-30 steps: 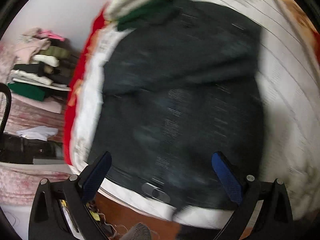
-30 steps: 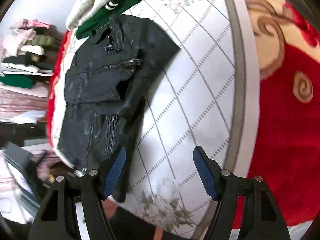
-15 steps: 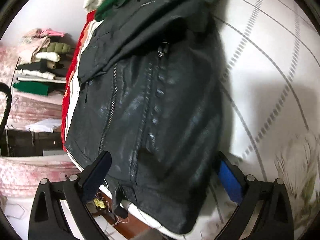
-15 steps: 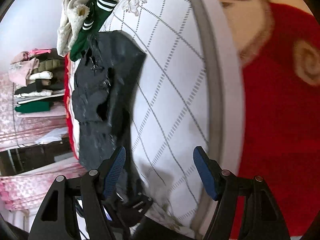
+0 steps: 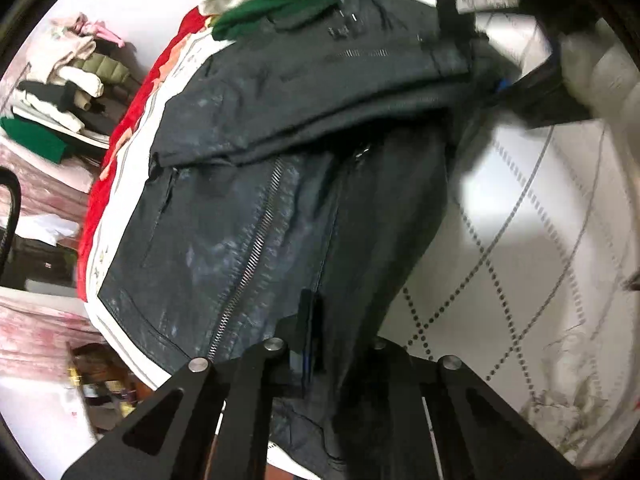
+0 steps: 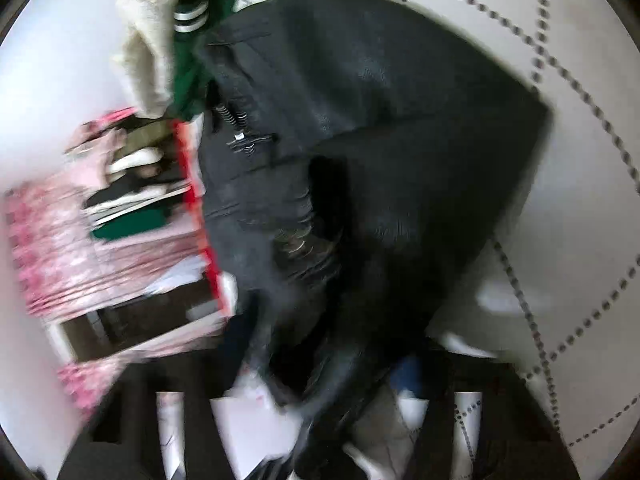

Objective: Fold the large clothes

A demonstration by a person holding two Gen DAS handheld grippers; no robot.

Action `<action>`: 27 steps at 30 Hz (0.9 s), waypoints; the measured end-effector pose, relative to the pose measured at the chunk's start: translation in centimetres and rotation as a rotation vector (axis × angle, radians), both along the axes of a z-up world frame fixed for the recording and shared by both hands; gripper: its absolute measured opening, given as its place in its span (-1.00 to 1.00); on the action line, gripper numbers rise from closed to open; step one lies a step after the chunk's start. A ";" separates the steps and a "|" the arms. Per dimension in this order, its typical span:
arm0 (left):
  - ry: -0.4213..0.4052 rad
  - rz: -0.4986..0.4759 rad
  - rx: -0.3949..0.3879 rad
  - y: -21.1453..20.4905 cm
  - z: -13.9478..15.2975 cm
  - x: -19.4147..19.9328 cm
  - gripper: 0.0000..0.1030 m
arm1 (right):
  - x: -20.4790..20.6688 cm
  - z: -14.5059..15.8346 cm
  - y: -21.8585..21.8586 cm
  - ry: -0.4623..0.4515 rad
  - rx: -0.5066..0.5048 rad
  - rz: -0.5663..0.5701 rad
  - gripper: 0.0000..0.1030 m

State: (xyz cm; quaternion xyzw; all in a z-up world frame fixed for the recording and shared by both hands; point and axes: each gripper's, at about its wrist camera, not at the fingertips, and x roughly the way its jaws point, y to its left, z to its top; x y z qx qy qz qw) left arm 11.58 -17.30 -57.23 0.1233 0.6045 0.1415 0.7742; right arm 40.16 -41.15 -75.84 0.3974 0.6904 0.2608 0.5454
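A black leather jacket [image 5: 240, 220] lies on a white quilted bedspread [image 5: 520, 240], its zipper running toward me and one part folded across the chest. My left gripper [image 5: 310, 320] points steeply down and is shut on the jacket's lower front edge beside the zipper. The right gripper [image 5: 508, 88] shows at the jacket's far right side in the left wrist view. The right wrist view is blurred: the jacket [image 6: 400, 120] fills it. The jaws of my right gripper [image 6: 344, 376] are closing with a bunched fold of leather between them.
A green striped garment [image 5: 288, 4] and a cream fleece [image 6: 148, 52] lie at the jacket's collar end. A red blanket edge [image 5: 132, 112] borders the bedspread. Beyond it a shelf holds stacked folded clothes [image 5: 60, 80] over pink patterned cloth [image 6: 60, 240].
The left gripper dropped onto the jacket and closed on its lower front. The right gripper swung from the bare bedspread down to the jacket's side, its jaws narrowing around a fold.
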 end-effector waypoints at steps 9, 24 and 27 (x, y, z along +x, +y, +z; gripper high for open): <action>-0.077 0.044 -0.199 7.0 6.9 0.8 -0.89 | 0.6 11.7 6.3 -0.146 -0.165 -0.001 -0.64; -0.004 0.342 -0.597 31.8 4.6 2.4 -0.51 | 3.4 17.0 37.5 -0.273 -0.505 0.274 -0.62; -0.012 0.442 -0.660 36.8 3.1 1.7 -0.36 | 4.4 13.4 42.2 -0.233 -0.543 0.304 -0.40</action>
